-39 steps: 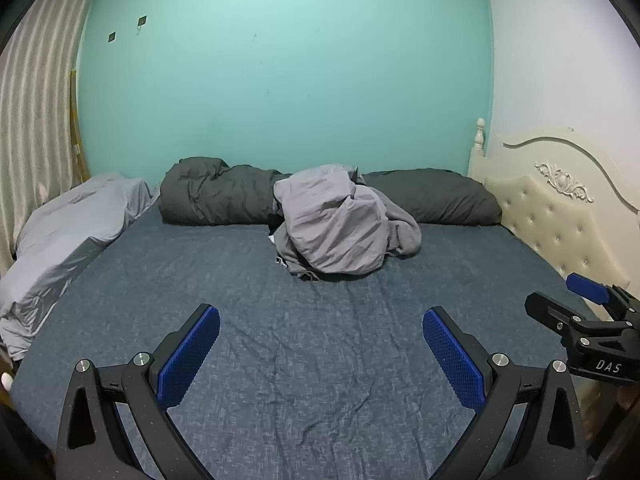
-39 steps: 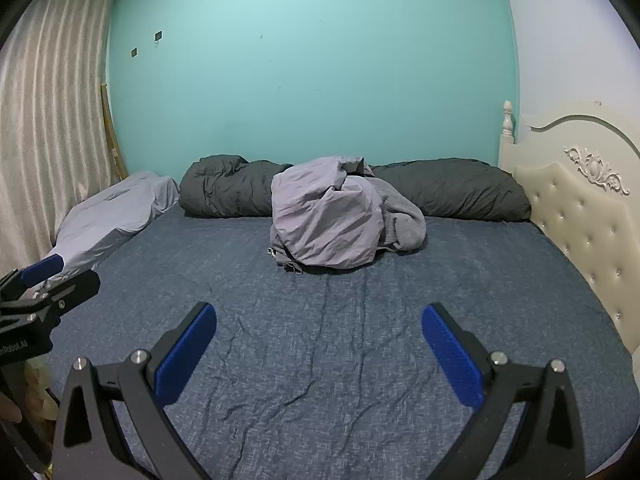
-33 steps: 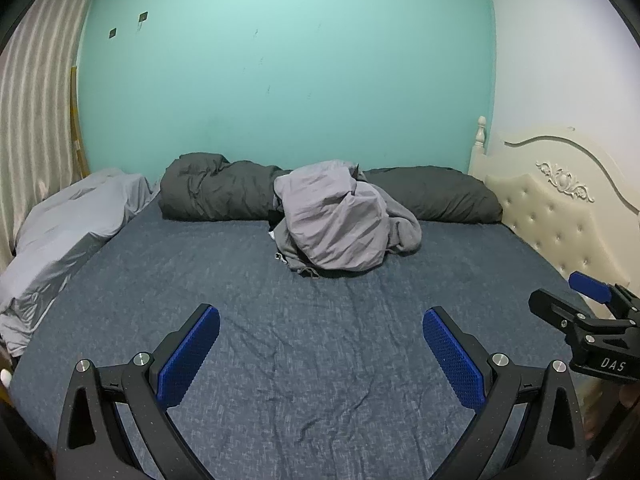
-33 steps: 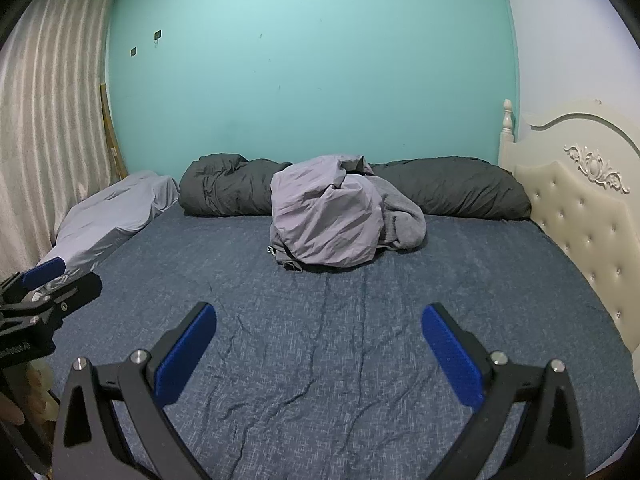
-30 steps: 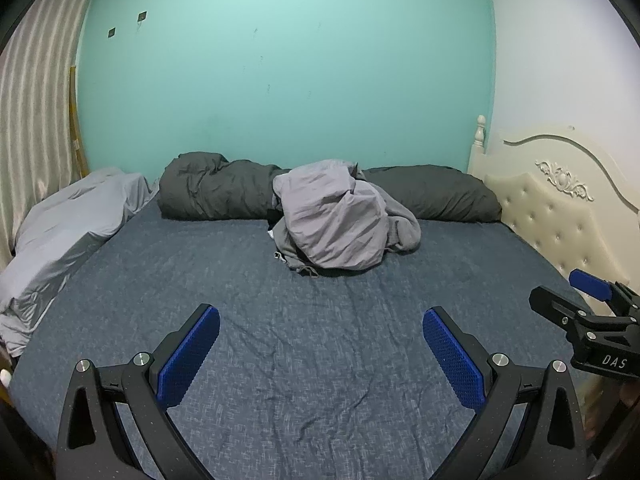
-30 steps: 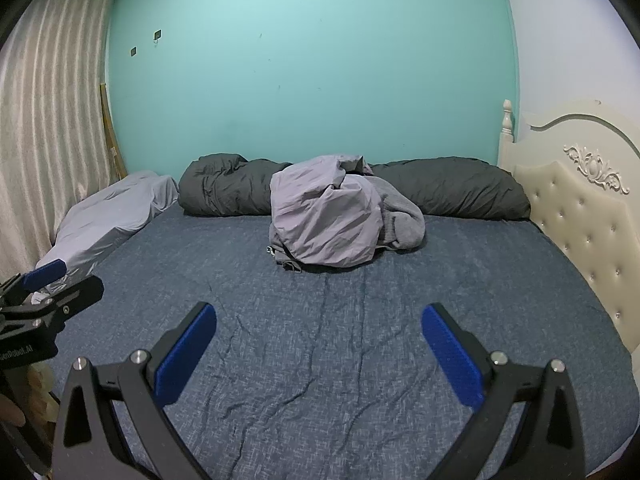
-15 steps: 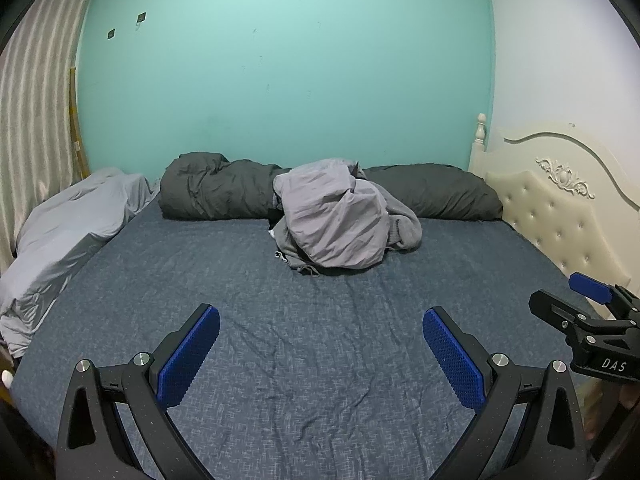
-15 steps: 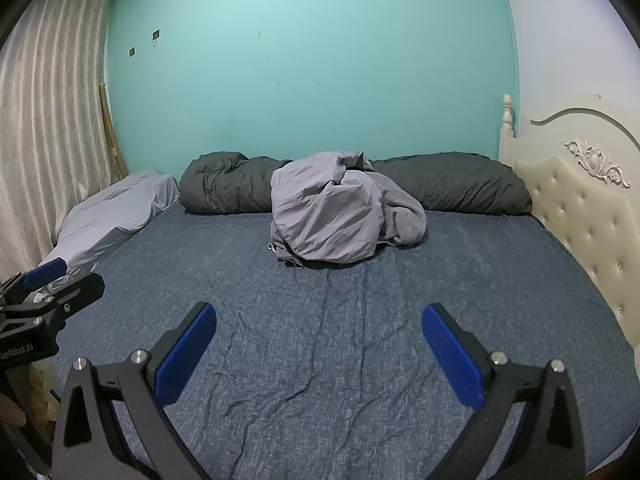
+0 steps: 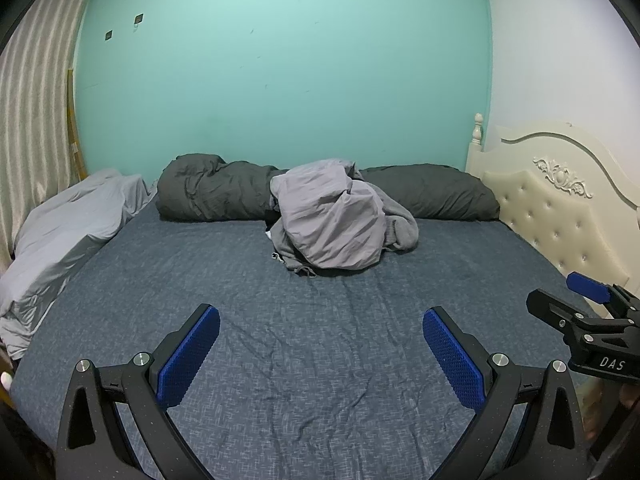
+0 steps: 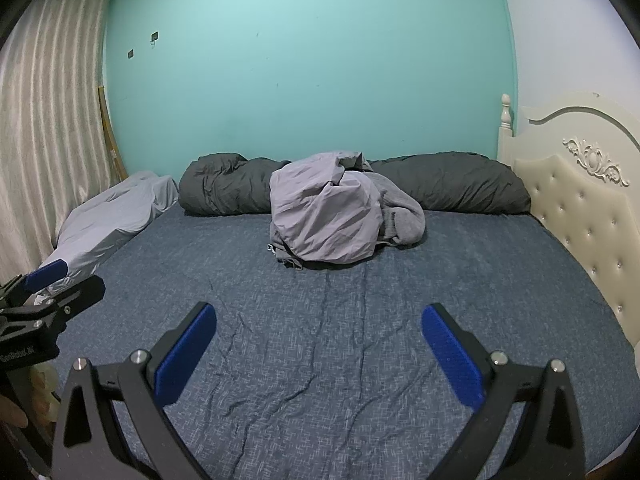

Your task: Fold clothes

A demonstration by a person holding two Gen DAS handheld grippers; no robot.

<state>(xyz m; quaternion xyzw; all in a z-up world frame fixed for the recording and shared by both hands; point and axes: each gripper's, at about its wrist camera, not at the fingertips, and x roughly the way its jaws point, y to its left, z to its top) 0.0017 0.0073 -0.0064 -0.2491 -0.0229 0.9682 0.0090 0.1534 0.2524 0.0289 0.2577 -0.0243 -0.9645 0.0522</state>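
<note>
In the left wrist view, the left gripper [image 9: 320, 354] sits at the bottom of the frame with its two blue pads far apart and nothing between them. It hangs over the bare blue bedsheet [image 9: 320, 360]. The pile of gray clothes [image 9: 340, 220] is in the middle of the frame, well apart from the pads, bunched up against a long dark gray quilt roll [image 9: 224, 188] by the green wall. I think the pads are spread wide so they are ready to pinch cloth. The right gripper [image 9: 588, 312] peeks in at the right edge, near the cream headboard [image 9: 560, 208].

In the right wrist view, the right gripper [image 10: 318, 352] is at the bottom too, pads wide apart and empty. The gray clothes [image 10: 336, 216] lie in the middle, well ahead of it. The left gripper [image 10: 52, 292] shows at the left edge, by a light gray pillow [image 10: 112, 216] and the curtain [image 10: 48, 100]. Both grippers point at the pile, so reaching for it looks like the next step. No folding is done yet.
</note>
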